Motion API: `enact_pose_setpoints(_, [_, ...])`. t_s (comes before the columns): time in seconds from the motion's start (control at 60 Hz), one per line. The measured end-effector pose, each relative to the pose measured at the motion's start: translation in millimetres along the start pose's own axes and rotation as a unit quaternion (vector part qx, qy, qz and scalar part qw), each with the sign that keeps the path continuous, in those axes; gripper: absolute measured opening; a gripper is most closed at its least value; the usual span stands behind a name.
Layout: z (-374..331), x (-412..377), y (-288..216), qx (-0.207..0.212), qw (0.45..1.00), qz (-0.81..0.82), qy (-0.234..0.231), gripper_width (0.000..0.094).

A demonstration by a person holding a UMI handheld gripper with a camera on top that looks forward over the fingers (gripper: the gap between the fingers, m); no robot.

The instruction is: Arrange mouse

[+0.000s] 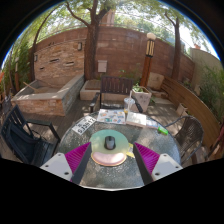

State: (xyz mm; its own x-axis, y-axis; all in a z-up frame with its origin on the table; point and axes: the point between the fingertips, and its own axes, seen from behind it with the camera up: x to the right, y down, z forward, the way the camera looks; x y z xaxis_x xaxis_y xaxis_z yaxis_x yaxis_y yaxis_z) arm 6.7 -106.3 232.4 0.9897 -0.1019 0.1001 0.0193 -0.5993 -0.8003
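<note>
The hand-held gripper [110, 158] reaches forward over a round glass-topped table [95, 172], its two fingers set wide apart; each finger carries a magenta pad [78, 155] on its inner face. Between the fingers, with clear space on both sides, a dark computer mouse [110, 143] rests on a round, pale green mouse mat [109, 157] that lies on the glass; the fingers do not touch the mouse. Just beyond the mat, papers or magazines [111, 117] lie spread on the far part of the tabletop. To the left of the table stands a dark metal chair [22, 135]. Farther off is a paved patio; a raised brick planter [48, 96] runs along its left side, and cushioned outdoor seats [92, 90] sit near the middle. A small potted plant [139, 93] stands to the right. A wooden fence [120, 50] closes the yard behind, with a tree trunk [92, 40] rising before it and leafy branches overhead.
</note>
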Motion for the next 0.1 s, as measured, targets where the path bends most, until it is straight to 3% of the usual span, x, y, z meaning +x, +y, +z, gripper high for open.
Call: enact_pose_setpoints(0.1, [-2.4, -0.3, 2.8, -0.001, 1.000, 0.002, 0.001, 0.0850])
